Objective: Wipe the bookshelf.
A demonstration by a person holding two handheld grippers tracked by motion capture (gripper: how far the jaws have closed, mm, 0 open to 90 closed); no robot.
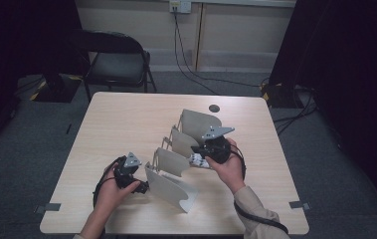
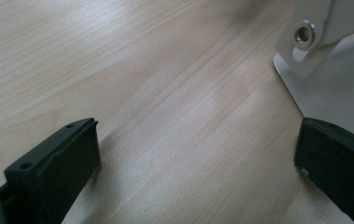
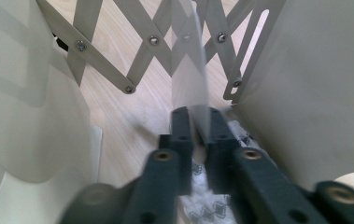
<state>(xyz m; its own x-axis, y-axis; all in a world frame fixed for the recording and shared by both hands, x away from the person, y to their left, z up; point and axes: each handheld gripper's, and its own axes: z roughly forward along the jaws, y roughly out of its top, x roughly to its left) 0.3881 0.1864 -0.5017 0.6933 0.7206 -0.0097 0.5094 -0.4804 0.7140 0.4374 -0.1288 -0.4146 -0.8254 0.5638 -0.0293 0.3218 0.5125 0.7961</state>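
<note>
The expanding divider rack lies stretched on the table, its long axis running diagonally from beside my left gripper away toward the far right, panels upright. My right gripper is clamped on the thin edge of one middle panel. My left gripper's jaws stand wide apart, empty, the nearest panel by its right jaw. I can read no writing.

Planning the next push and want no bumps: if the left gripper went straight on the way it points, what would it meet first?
Probably the nearest panel of the expanding file rack: the open left gripper points along the bare table, with the panel's corner just ahead by one jaw, though depth is unclear.
</note>
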